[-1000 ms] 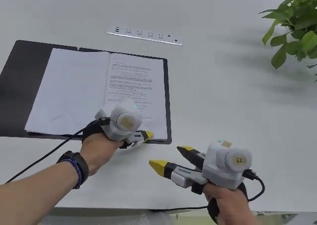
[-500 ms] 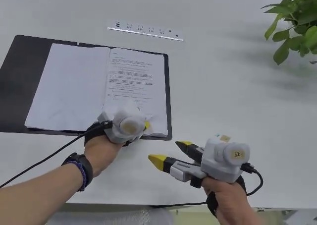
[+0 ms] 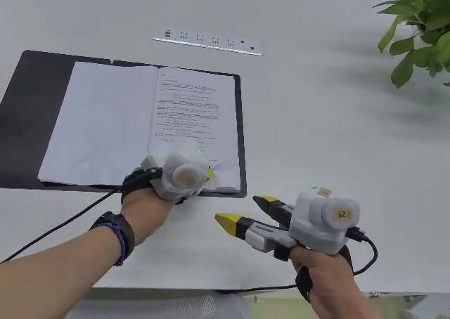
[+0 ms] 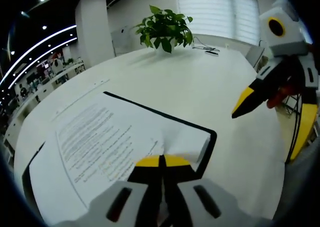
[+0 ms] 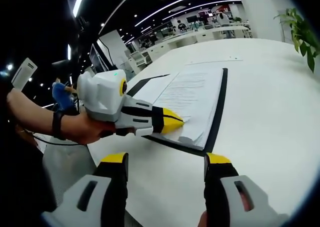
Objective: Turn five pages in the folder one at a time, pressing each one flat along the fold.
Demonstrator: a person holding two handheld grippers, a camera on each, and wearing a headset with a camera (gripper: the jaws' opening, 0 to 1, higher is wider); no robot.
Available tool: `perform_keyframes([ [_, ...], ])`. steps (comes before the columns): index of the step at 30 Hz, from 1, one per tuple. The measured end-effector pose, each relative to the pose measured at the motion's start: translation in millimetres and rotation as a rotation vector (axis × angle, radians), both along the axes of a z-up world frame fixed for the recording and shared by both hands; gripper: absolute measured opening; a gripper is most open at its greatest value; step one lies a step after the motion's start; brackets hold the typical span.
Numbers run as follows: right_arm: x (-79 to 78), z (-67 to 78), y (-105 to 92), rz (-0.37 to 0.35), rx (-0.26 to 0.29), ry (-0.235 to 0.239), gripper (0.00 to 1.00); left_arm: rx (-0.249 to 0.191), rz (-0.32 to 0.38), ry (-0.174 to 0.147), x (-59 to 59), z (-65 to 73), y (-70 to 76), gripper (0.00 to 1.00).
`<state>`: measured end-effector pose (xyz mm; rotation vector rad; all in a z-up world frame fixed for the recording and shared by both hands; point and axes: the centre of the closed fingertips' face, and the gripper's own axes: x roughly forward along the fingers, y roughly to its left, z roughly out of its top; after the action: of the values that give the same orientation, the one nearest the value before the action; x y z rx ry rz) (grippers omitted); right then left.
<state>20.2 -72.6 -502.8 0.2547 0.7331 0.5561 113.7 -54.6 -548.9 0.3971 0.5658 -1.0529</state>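
Left gripper (image 3: 209, 173) has its yellow-tipped jaws drawn together, with the tips down on the lower right corner of the printed page (image 3: 193, 115). In the left gripper view the corner of the sheet curls up just ahead of the tips; whether any paper is caught between the jaws I cannot tell. In the head view the gripper's white body hides the bottom of that page, and the person's left hand (image 3: 144, 210) sits behind it at the folder's near edge.

The folder (image 3: 21, 122) is black and lies open flat on the white table (image 3: 337, 122), with a blank sheet (image 3: 105, 122) on its left side and the printed page on its right, the fold running between them.

The right gripper (image 3: 244, 211) has its jaws wide apart and grips nothing. It hovers over bare table near the folder's lower right corner, apart from it, with its tips pointing toward the left gripper. The right hand (image 3: 323, 280) holds it from below.

A dark cable (image 3: 56, 228) trails from the left gripper across the table, and a dark wristband (image 3: 116, 235) circles the left wrist. Beyond the folder's far edge lies a white power strip (image 3: 207, 43), apart from the folder. A leafy green plant (image 3: 422, 24) stands at the far right, well apart from the work.
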Motion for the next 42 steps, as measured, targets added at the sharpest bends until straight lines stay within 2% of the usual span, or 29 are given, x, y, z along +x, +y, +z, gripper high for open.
perform_keyframes([
  [4, 17.5, 2.5, -0.6, 0.002, 0.006, -0.014, 0.59, -0.011, -0.007, 0.033, -0.9, 0.3, -0.4, 0.00],
  [7, 32.8, 7.5, -0.7, -0.010, 0.026, -0.031, 0.59, -0.033, 0.019, 0.067, -0.5, 0.6, 0.1, 0.00],
  [10, 47.1, 10.8, -0.6, -0.022, 0.048, -0.044, 0.57, -0.047, 0.035, 0.074, -1.1, 1.8, 0.6, 0.00],
  [15, 71.2, 10.6, -2.9, -0.068, 0.110, -0.049, 0.55, -0.115, 0.069, 0.119, -0.8, 8.7, 2.2, 0.00],
  [19, 82.5, 7.0, -4.4, -0.088, 0.135, -0.042, 0.54, -0.130, 0.060, 0.111, -1.5, 16.6, 3.7, 0.00],
  [28, 103.9, -3.8, -10.8, -0.149, 0.200, -0.014, 0.52, -0.154, 0.063, 0.107, -1.5, 23.5, 3.8, 0.00],
  [34, 112.2, -4.0, -12.1, -0.177, 0.250, -0.013, 0.46, -0.160, 0.058, 0.101, -0.4, 28.2, 5.7, 0.00],
  [38, 115.7, -6.4, -9.5, -0.209, 0.317, 0.010, 0.43, -0.158, 0.055, 0.095, -0.7, 30.1, 7.2, 0.00],
  [42, 115.8, -7.8, -6.1, -0.208, 0.322, 0.016, 0.39, -0.163, 0.052, 0.090, -1.4, 34.8, 7.8, 0.00],
])
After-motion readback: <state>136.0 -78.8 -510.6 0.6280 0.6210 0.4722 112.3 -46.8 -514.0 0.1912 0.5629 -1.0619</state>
